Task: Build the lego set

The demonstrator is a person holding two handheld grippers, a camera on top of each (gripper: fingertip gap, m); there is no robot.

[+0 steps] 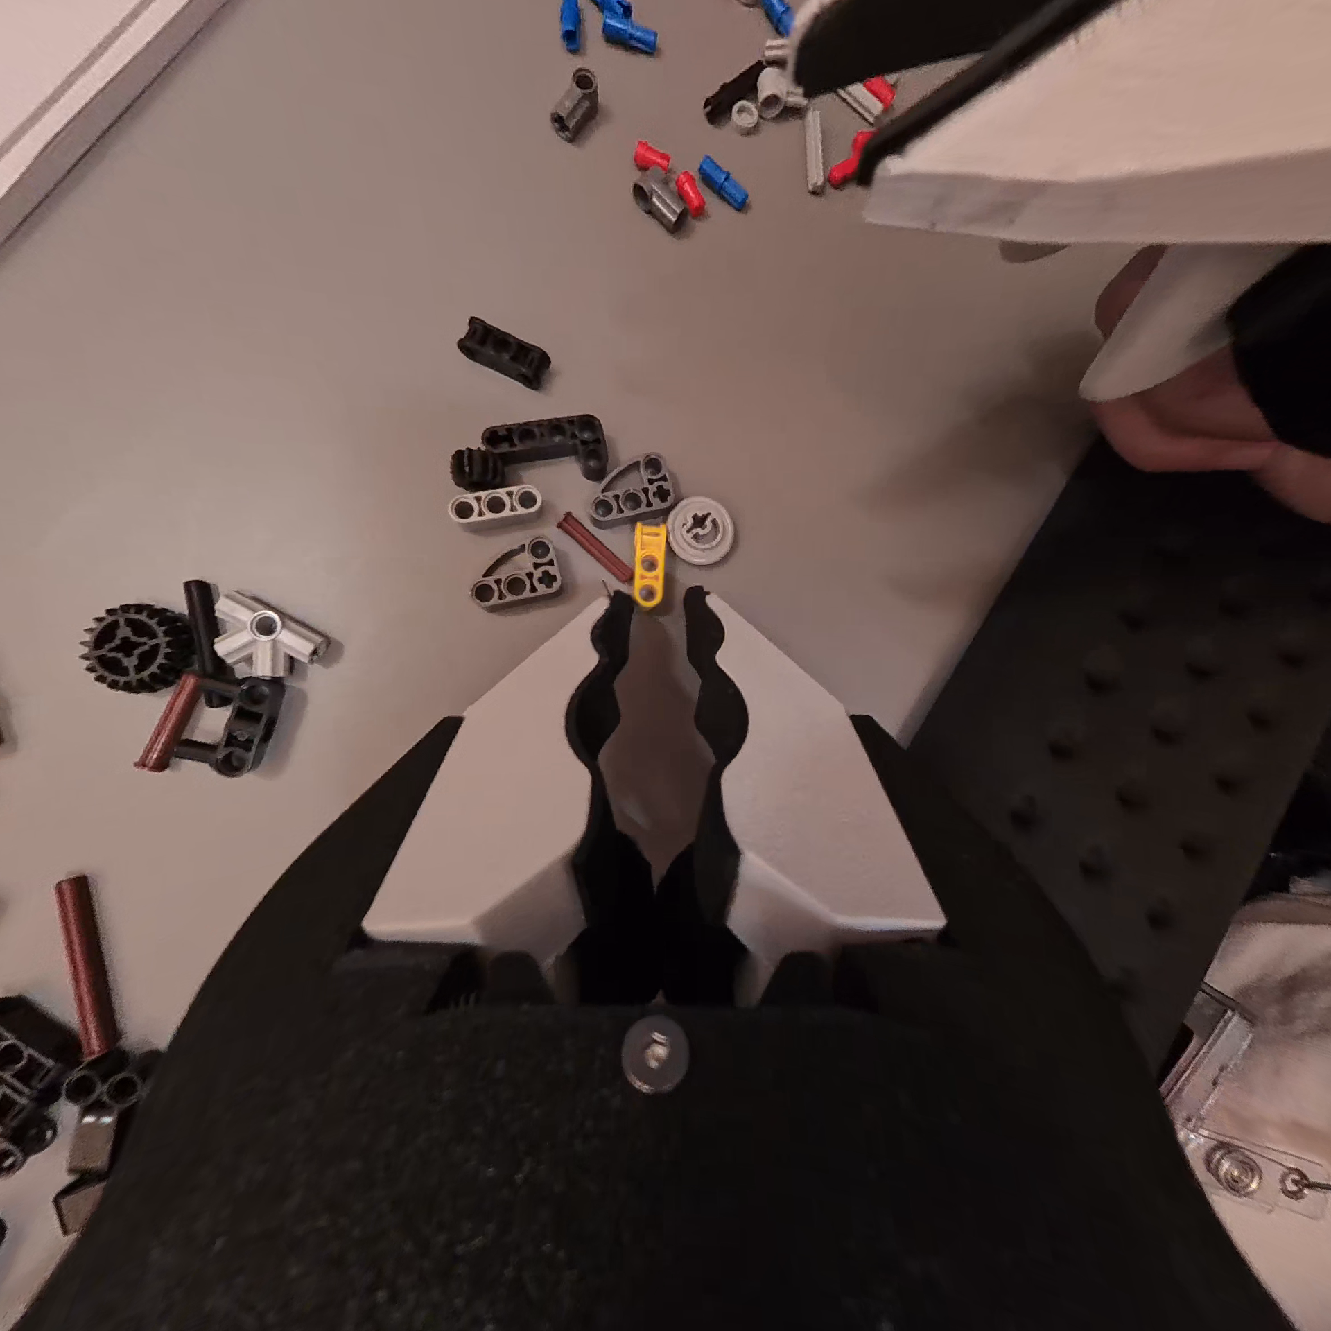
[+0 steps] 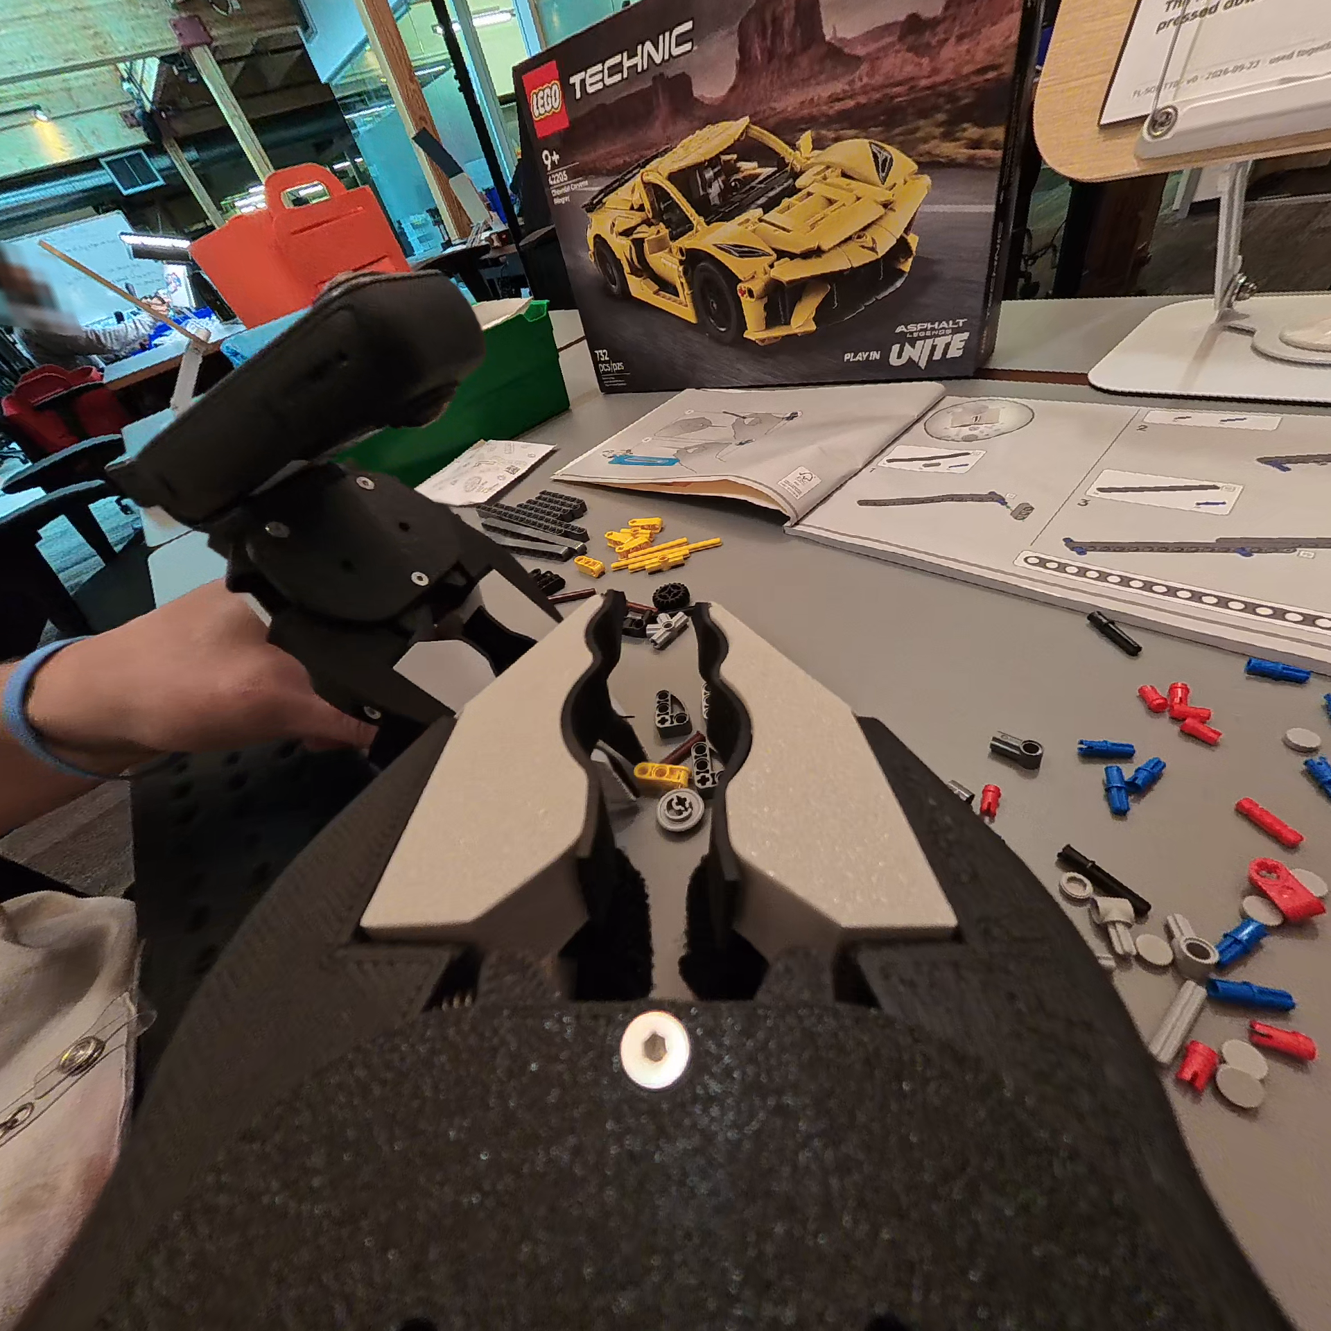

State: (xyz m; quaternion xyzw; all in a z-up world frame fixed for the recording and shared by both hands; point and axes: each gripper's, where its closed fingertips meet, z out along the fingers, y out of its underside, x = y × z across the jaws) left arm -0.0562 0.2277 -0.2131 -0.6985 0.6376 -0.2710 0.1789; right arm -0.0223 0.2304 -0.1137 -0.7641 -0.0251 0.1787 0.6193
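My left gripper is open and empty, low over the grey table. A small yellow lift-arm piece lies just ahead, in line with the gap between the tips. Beside it lie a grey round pulley, a brown axle and two dark grey curved pieces. My right gripper is open and empty, held above the same cluster. Through its gap I see the yellow piece and the pulley. The left gripper's black housing is at the left, held by a hand.
Red and blue pins are scattered at the right. The open instruction booklet and the set's box are behind. Yellow parts and black beams lie farther off. A black gear lies to the left. A black studded mat borders the table.
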